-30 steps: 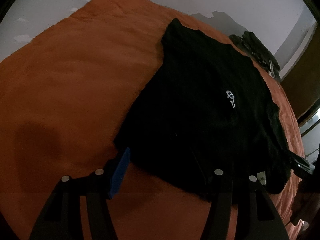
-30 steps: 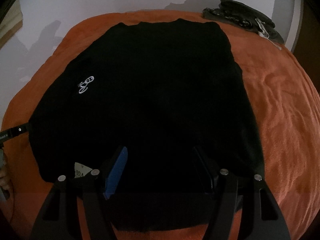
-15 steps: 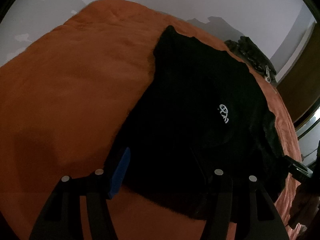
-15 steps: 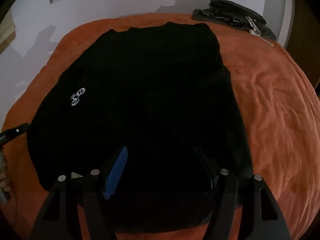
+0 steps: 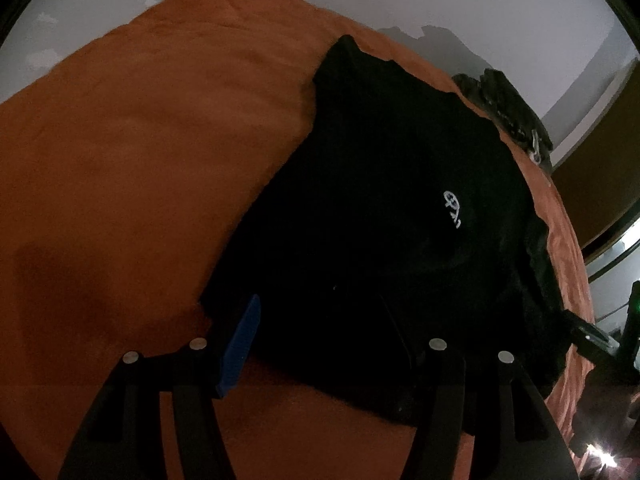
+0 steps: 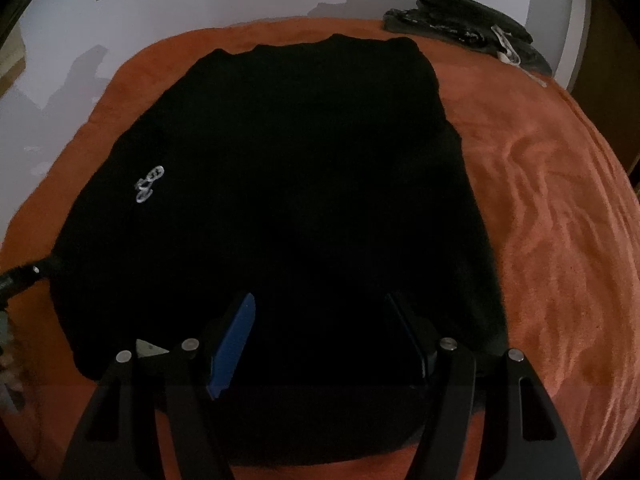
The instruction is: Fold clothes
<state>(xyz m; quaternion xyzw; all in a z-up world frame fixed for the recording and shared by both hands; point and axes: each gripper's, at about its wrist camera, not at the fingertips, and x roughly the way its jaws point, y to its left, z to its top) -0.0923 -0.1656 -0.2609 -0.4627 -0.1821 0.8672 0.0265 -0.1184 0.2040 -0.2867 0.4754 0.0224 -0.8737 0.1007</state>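
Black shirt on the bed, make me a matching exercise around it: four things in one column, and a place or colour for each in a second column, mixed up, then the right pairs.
Things:
1. black shirt
2. white logo
3. orange blanket
4. dark clothes pile

Descriptions:
A. covers the whole bed
B. at the far corner of the bed, by the wall
C. spread flat in the middle of the bed
D. small print on the black fabric

Pairs: 1-C, 2-D, 3-A, 4-B
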